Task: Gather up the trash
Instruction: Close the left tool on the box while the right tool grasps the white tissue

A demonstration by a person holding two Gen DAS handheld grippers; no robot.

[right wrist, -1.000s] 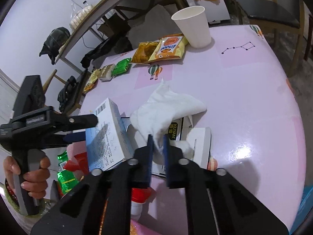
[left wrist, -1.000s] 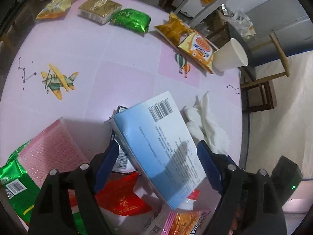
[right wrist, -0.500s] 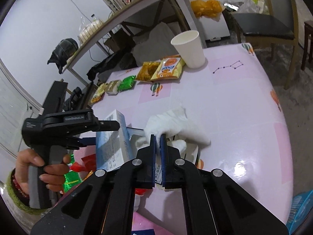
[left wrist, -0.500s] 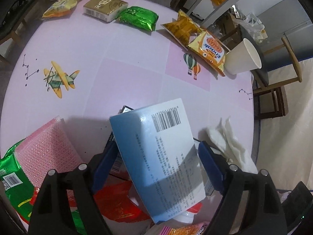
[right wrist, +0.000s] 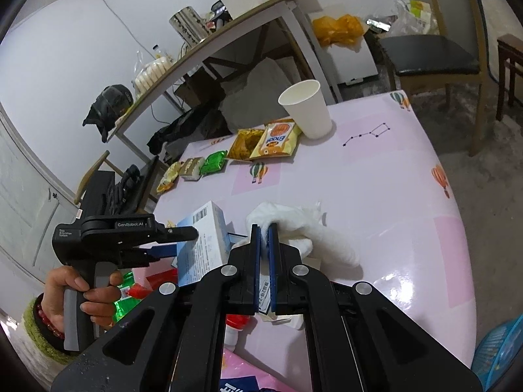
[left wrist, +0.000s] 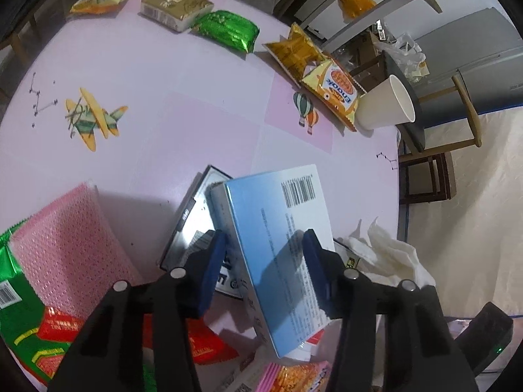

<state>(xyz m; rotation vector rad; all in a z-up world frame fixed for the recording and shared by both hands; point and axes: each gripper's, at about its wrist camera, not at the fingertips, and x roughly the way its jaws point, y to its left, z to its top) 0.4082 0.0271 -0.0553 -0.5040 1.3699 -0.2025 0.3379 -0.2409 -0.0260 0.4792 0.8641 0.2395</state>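
A light-blue box (left wrist: 281,248) with a barcode stands tilted between the fingers of my left gripper (left wrist: 263,245), whose jaws are closing. The left pad sits at the box's white side and the right pad hovers just off its blue face. A hand holds that gripper (right wrist: 176,241) at the table's near left in the right wrist view, where the box (right wrist: 199,248) also shows. My right gripper (right wrist: 264,232) is shut on an edge of the crumpled white tissue (right wrist: 294,228), which hangs above the table. The left wrist view shows the tissue (left wrist: 385,251) to the right of the box.
A black-framed flat pack (left wrist: 193,222) lies under the box. A pink bubble mailer (left wrist: 65,245) and green and red wrappers (left wrist: 52,333) crowd the near edge. A paper cup (right wrist: 307,111) and several snack packets (right wrist: 274,140) line the far side. A blue basket (right wrist: 500,352) stands on the floor.
The left jaws have narrowed around the blue box. The right gripper has risen and drawn back with the tissue in its grip, lifting it off the pile.
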